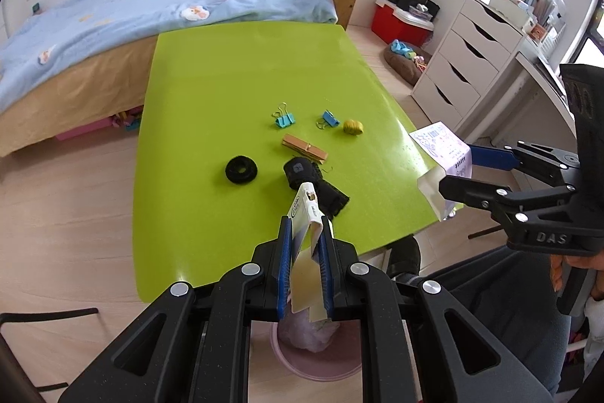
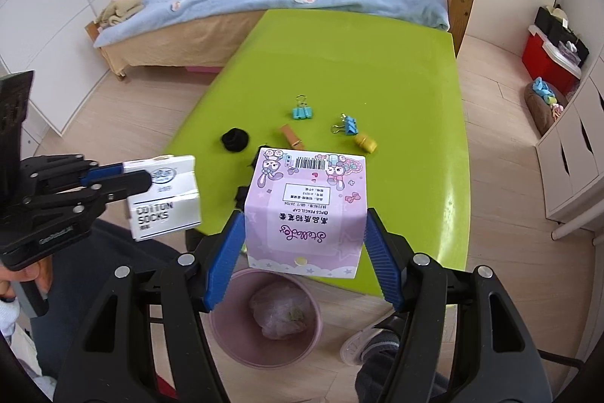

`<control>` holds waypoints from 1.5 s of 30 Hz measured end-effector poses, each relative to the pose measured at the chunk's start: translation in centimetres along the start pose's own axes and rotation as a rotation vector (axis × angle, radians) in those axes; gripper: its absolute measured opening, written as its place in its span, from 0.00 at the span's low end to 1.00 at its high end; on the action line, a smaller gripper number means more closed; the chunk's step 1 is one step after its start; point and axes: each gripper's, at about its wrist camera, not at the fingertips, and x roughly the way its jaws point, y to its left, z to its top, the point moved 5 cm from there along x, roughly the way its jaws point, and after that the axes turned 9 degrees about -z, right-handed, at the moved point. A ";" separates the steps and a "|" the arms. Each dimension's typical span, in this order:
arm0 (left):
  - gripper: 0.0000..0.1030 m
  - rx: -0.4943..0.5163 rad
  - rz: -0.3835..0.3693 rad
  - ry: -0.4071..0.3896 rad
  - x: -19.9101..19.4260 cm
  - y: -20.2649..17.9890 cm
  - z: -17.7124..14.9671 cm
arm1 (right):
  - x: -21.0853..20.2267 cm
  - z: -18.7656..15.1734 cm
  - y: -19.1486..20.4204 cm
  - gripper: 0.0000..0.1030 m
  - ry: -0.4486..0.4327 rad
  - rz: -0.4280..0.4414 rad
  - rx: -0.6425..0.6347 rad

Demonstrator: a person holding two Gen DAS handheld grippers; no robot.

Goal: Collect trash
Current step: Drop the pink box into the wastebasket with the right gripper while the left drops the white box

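Both tools are loaded and hang above the pink bin (image 2: pixel 264 346) that stands on the floor at the near edge of the green table (image 1: pixel 241 70). The left gripper (image 1: pixel 305 252) is clamped on a white sock box (image 2: pixel 162 199), printed "COTTON SOCKS", with the flattened card squeezed between its blue pads. The right gripper (image 2: pixel 305 252) has its blue pads on both sides of a pink pencil-cap box (image 2: pixel 305 210), and I judge that it holds the box, though the right pad seems only just touching. The bin already contains a crumpled pale bag or wrapper, so some collecting looks done. I think the step in hand is the drop of these two boxes, which is not yet made. On the table there remain two blue binder clips (image 1: pixel 284 119), a wooden clothespin (image 1: pixel 305 148), a black ring (image 1: pixel 241 169), a black sock (image 1: pixel 317 184) and a small yellow lump (image 1: pixel 353 127). Which of them count as trash I cannot tell.
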 end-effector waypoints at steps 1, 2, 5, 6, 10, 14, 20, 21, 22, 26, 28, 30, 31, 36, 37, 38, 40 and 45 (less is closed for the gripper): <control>0.13 0.005 0.000 0.000 -0.2 -0.2 -0.3 | -0.6 -0.5 0.2 0.61 -0.004 0.009 -0.002; 0.13 0.007 -0.001 0.000 -0.3 -0.4 -0.6 | -0.9 -0.9 0.4 0.61 -0.006 0.017 0.000; 0.13 0.004 -0.011 -0.001 -0.7 -0.8 -1.6 | -2.1 -2.3 0.8 0.61 -0.010 0.048 0.006; 0.13 0.005 -0.012 0.000 -0.9 -1.0 -2.0 | -2.3 -2.7 0.9 0.61 -0.009 0.055 0.007; 0.13 0.005 -0.019 0.002 -1.2 -1.5 -2.8 | -3.0 -4.4 1.9 0.61 0.003 0.084 0.001; 0.13 0.001 -0.027 0.002 -1.7 -1.8 -3.8 | -3.0 -6.2 2.9 0.61 0.032 0.114 -0.009; 0.13 -0.007 -0.030 0.006 -2.3 -1.6 -4.7 | -2.1 -7.7 4.0 0.61 0.071 0.152 -0.021; 0.13 -0.008 -0.029 0.006 -2.4 -1.6 -4.9 | -1.9 -7.9 4.1 0.62 0.077 0.156 -0.023; 0.13 -0.010 -0.029 0.007 -2.5 -1.6 -5.0 | -1.9 -8.1 4.2 0.62 0.081 0.162 -0.024; 0.13 -0.015 -0.030 0.010 -2.4 -1.4 -5.1 | -1.3 -8.5 4.3 0.82 0.099 0.160 -0.020; 0.13 -0.014 -0.033 0.012 -2.4 -1.5 -5.3 | -1.1 -8.4 4.0 0.85 0.099 0.155 -0.011; 0.13 -0.011 -0.038 0.017 -2.3 -1.6 -5.4 | -1.0 -8.4 3.6 0.87 0.103 0.139 0.000; 0.13 -0.008 -0.043 0.021 -2.2 -1.7 -5.5 | -1.0 -8.4 3.4 0.88 0.101 0.136 0.008; 0.13 0.009 -0.059 0.041 -1.6 -2.3 -5.8 | -1.3 -8.5 2.2 0.92 0.087 0.113 0.052; 0.13 0.011 -0.065 0.047 -1.4 -2.5 -5.9 | -1.4 -8.5 2.0 0.92 0.086 0.108 0.059; 0.13 0.013 -0.068 0.050 -1.3 -2.7 -6.1 | -1.5 -8.5 1.8 0.92 0.083 0.103 0.064; 0.13 0.022 -0.077 0.063 -1.0 -3.1 -6.4 | -1.7 -8.5 1.4 0.92 0.076 0.088 0.071; 0.15 0.051 -0.094 0.096 -0.1 -4.4 -7.1 | -2.1 -8.3 0.7 0.92 0.060 0.072 0.084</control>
